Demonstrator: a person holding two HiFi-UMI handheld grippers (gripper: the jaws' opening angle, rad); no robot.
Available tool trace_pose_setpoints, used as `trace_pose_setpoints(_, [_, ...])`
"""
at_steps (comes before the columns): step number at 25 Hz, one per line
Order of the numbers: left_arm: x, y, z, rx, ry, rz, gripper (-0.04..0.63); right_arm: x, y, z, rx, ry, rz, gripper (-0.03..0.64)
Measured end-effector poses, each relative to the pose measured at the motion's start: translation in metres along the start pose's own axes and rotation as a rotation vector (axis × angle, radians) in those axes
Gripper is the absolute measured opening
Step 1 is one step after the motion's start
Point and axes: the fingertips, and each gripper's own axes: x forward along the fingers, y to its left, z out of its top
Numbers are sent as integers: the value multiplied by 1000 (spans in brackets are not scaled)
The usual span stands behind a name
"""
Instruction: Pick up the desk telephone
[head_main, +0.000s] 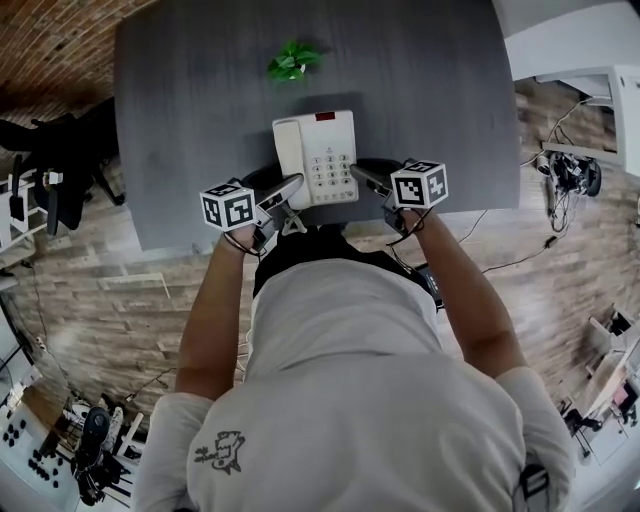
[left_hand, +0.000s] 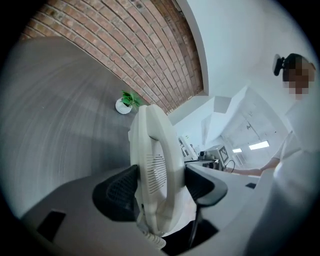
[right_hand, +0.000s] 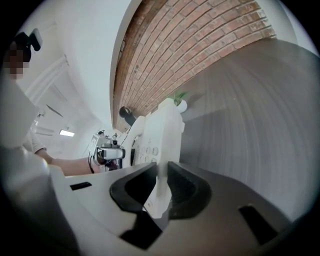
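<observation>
The white desk telephone (head_main: 318, 155) is at the near middle of the dark grey table (head_main: 190, 120), keypad up and handset on its left side. My left gripper (head_main: 290, 190) is shut on the phone's near left corner. In the left gripper view its black pads (left_hand: 117, 192) clamp the handset side (left_hand: 152, 160), and the coiled cord hangs below. My right gripper (head_main: 362, 178) is shut on the near right corner. In the right gripper view its pads (right_hand: 182, 187) pinch the thin edge of the phone (right_hand: 162, 132). I cannot tell whether the phone rests on the table.
A small green plant in a white pot (head_main: 292, 62) stands behind the phone at the far side of the table. The table's front edge is right at the person's body. A black chair (head_main: 55, 170) stands left of it, and white furniture (head_main: 600, 90) and floor cables (head_main: 560, 180) are to the right.
</observation>
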Motion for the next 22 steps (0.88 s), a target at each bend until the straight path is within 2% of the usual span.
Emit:
trace_pose_setpoints(6, [-10,-28,-2,25,7,8,311,-20,19,4,-46,-28,-5,74])
trace_pose_setpoints(13, [-25,-58,14,83,-31,30,311,-40,43,17,-94,-68,23,74])
trace_pose_setpoints(22, [-47,-67,17,115,-44,25,311,-41,67,14,-111,-109,23,74])
